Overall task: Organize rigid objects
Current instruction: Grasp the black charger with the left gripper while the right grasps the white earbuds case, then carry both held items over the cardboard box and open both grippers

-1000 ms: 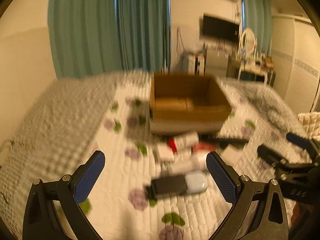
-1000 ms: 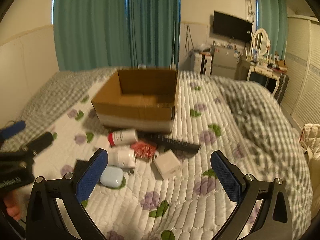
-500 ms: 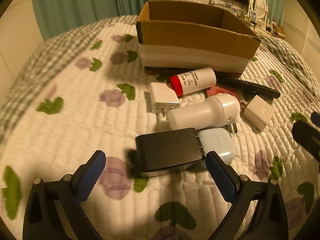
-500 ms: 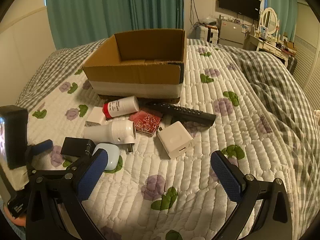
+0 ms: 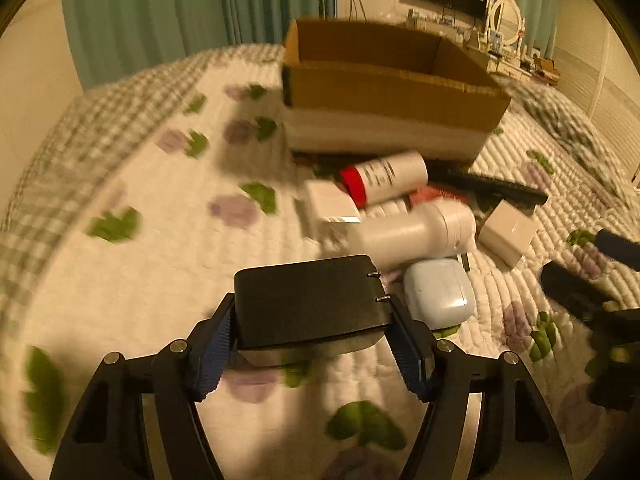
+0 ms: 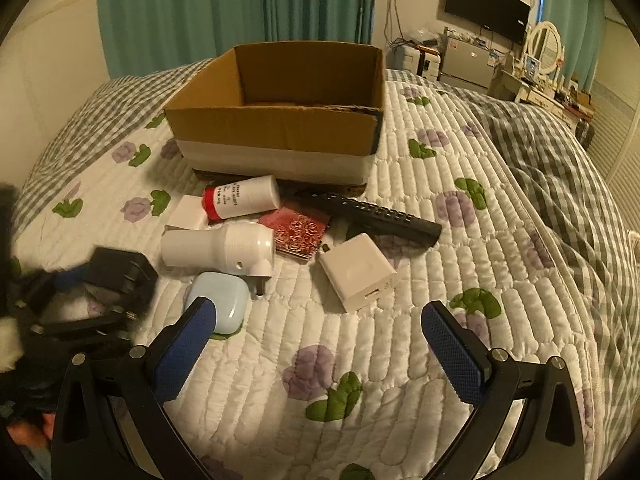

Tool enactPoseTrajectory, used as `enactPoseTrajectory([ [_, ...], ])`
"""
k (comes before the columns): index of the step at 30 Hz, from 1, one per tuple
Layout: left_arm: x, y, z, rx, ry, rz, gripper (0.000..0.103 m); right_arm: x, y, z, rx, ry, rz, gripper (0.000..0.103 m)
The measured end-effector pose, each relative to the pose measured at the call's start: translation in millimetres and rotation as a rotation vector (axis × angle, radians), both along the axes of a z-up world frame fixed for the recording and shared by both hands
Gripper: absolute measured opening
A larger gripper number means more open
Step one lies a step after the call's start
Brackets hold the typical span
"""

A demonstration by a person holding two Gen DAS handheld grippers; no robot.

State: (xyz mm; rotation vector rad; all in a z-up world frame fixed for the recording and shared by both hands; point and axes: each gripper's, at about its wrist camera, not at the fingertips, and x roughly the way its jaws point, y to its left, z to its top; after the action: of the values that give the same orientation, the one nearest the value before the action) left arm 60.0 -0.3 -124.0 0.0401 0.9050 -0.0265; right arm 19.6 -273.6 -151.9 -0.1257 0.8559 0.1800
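A black power adapter [image 5: 308, 304], its two metal prongs pointing toward the right of the left wrist view, sits squarely between the blue pads of the left gripper [image 5: 310, 344], whose jaws have just been closing and now press against both of its short sides. The adapter is at the near edge of a cluster of small items on a white quilt [image 5: 160, 264] printed with purple flowers and green leaves. Just to its right lies a pale blue earbud case [image 5: 438, 294], and just beyond it a white cylindrical plug-in device [image 5: 412, 232] lies on its side. Farther back are a white bottle with a red cap [image 5: 384, 180], also lying down, a small white charger [image 5: 330, 204] beside it, a red patterned card case [image 6: 298, 232], a black remote control [image 6: 372, 216] and a second, square white charger [image 6: 356, 272]. Behind them all stands an open cardboard box [image 6: 280, 132] with a white band around its base. The right gripper [image 6: 320, 344] hovers over bare quilt on the near side of the square charger, its blue pads spread wide apart with nothing between them. Teal curtains [image 6: 224, 12] hang at the far wall, with a wall-mounted television [image 6: 486, 12] to the right.
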Motion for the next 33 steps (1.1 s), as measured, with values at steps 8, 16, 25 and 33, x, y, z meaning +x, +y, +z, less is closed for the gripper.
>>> enactPoseTrajectory([
  [8, -2.9, 35.8, 27.5, 0.058, -0.078, 0.006, 0.072, 7.1, 39.9, -14.3, -0.053, 0.022, 0.059, 0.103],
  [16, -0.1, 38.9, 19.0, 0.033, -0.058, -0.005, 0.072, 21.3, 66.2, -48.3, -0.037, 0.119, 0.091, 0.092],
  [25, -1.3, 39.2, 17.7, 0.019, -0.057, -0.006, 0.072, 28.4, 76.8, -64.4, 0.010, 0.182, 0.107, 0.052],
  [33, -11.9, 28.6, 30.7, 0.014, -0.073, -0.017, 0.071, 13.7, 66.3, -45.6, 0.041, 0.138, 0.093, 0.052],
])
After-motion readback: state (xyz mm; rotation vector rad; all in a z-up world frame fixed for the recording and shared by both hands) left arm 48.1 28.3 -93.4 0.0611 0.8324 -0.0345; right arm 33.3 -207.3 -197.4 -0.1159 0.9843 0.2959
